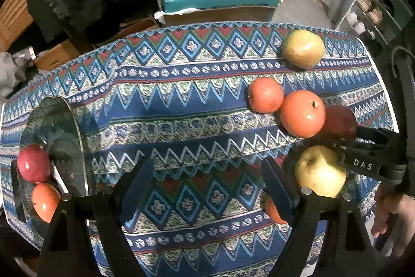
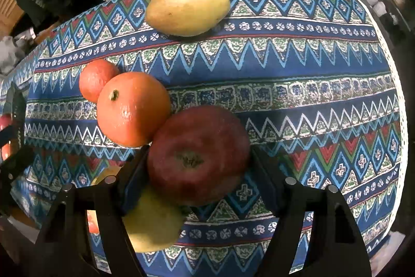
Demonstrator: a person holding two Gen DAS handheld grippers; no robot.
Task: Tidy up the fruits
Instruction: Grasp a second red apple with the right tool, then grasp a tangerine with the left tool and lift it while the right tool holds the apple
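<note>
Over the patterned tablecloth (image 1: 197,100), in the left wrist view, the left gripper (image 1: 207,188) is seen spread wide with only cloth between its fingers. A glass plate (image 1: 64,126) at the left edge carries a red fruit (image 1: 33,163) and an orange one (image 1: 45,201); neither is shown clearly by the other camera. In the right wrist view, the right gripper (image 2: 199,173) is clamped on a red apple (image 2: 198,155), which touches a big orange (image 2: 133,108). A yellow apple (image 2: 153,222) lies below, a mango (image 2: 188,4) far back.

Red apple (image 2: 198,156) between right gripper (image 2: 198,173) fingers, touching big orange (image 2: 132,108)
</note>
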